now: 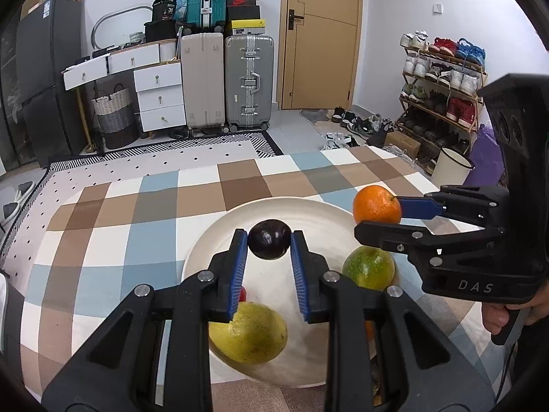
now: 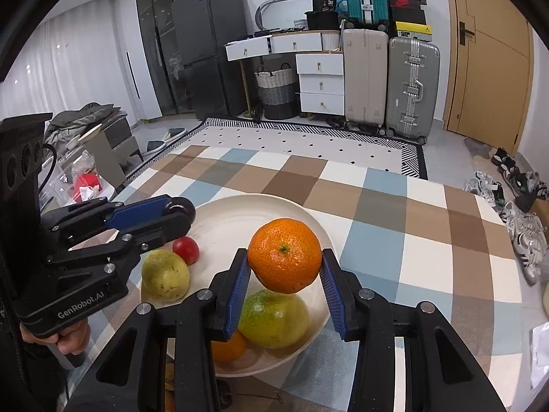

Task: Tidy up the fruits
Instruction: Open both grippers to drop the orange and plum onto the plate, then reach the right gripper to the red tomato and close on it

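1. Left tongs [image 1: 269,243]: clamped on a dark plum [image 1: 270,239], held above the bowl [image 1: 212,240], near its centre.
2. Right tongs [image 2: 284,261]: clamped on an orange [image 2: 284,255], held above the bowl's right half, over a green-yellow fruit [image 2: 272,319].
3. Contents already in the bowl: a yellow fruit [image 1: 248,333] at the near left, a small red fruit [image 2: 186,250] beside it, the green-yellow fruit at the near right, and a second orange [image 2: 230,348] at the near edge.
4. Judged step: lowering both fruits into the bowl on the checked surface [image 1: 137,213].
5. Set the plum on the bare centre of the bowl, clear of the yellow fruit.
6. Move the orange toward the bowl's far right, where bare space shows, so that it does not land on the green-yellow fruit.
7. Lower each fruit until it rests before parting the tongs; round fruit may roll.
8. Keep the two tools apart over the bowl.
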`<state>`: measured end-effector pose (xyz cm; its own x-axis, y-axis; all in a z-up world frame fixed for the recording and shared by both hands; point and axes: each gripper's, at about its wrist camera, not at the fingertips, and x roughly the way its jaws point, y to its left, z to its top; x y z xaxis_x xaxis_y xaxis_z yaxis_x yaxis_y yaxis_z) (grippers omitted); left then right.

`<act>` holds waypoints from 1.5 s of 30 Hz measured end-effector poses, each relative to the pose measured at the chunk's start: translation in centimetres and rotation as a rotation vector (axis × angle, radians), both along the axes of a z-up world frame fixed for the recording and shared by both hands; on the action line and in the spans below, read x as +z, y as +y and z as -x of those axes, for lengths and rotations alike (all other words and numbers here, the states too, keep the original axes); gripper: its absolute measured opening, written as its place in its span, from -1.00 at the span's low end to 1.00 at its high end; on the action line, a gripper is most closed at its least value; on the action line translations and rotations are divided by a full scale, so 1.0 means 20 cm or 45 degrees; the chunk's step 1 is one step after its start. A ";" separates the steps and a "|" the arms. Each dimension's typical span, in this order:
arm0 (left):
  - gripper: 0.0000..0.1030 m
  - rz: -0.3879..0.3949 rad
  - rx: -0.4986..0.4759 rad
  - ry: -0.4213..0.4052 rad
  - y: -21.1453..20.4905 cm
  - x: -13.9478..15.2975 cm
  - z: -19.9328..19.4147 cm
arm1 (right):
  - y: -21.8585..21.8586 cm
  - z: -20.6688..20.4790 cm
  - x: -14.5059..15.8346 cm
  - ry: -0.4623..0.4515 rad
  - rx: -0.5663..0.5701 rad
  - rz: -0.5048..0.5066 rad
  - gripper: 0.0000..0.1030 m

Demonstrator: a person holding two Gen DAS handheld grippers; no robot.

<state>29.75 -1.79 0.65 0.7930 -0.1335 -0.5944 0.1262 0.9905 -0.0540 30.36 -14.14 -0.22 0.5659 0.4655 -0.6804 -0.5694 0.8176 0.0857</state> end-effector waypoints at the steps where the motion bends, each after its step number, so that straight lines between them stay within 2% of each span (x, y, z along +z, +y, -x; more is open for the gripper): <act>1: -0.55 -0.002 0.000 0.006 -0.01 -0.01 -0.01 | 0.00 -0.01 -0.01 0.010 0.000 -0.007 -0.18; 7: -0.55 -0.038 -0.023 0.032 -0.05 -0.06 -0.03 | 0.04 -0.03 -0.05 0.029 0.000 -0.016 -0.17; 9: -0.55 -0.045 -0.025 0.029 -0.06 -0.07 -0.02 | 0.04 -0.02 -0.04 0.013 0.012 -0.028 -0.08; 14: -0.52 -0.041 -0.016 0.044 -0.05 -0.06 -0.02 | 0.01 -0.01 0.01 -0.017 -0.001 -0.051 -0.04; 15: -0.49 -0.040 -0.014 0.044 -0.05 -0.06 -0.02 | 0.01 -0.01 0.02 -0.025 -0.008 -0.052 0.02; 17: -0.18 -0.034 -0.006 0.035 -0.04 -0.05 -0.01 | -0.01 -0.01 0.04 -0.032 -0.022 -0.061 0.26; 18: -0.07 -0.033 0.002 0.027 -0.03 -0.04 0.00 | -0.02 0.00 0.05 -0.032 -0.027 -0.072 0.47; 19: 0.18 -0.036 0.010 0.019 -0.03 -0.03 0.00 | -0.04 0.00 0.06 -0.038 -0.035 -0.083 0.62; 20: 0.43 -0.038 0.017 0.011 -0.03 -0.02 0.01 | -0.04 0.00 0.07 -0.045 -0.044 -0.085 0.66; 22: 0.64 -0.043 0.032 -0.020 -0.02 0.01 0.03 | -0.05 0.01 0.08 -0.049 -0.056 -0.072 0.80; 27: 0.77 -0.054 0.045 -0.057 -0.01 0.06 0.11 | -0.07 0.05 0.11 -0.054 -0.081 -0.054 0.99; 29: 0.94 -0.058 0.054 -0.069 0.00 0.07 0.16 | -0.08 0.08 0.13 -0.077 -0.092 -0.040 0.99; 37: 0.97 -0.057 0.057 -0.101 0.02 0.10 0.39 | -0.14 0.25 0.15 -0.070 -0.084 -0.061 0.99; 45: 0.97 -0.031 0.059 -0.089 0.00 0.11 0.61 | -0.21 0.44 0.07 0.004 -0.111 -0.025 0.99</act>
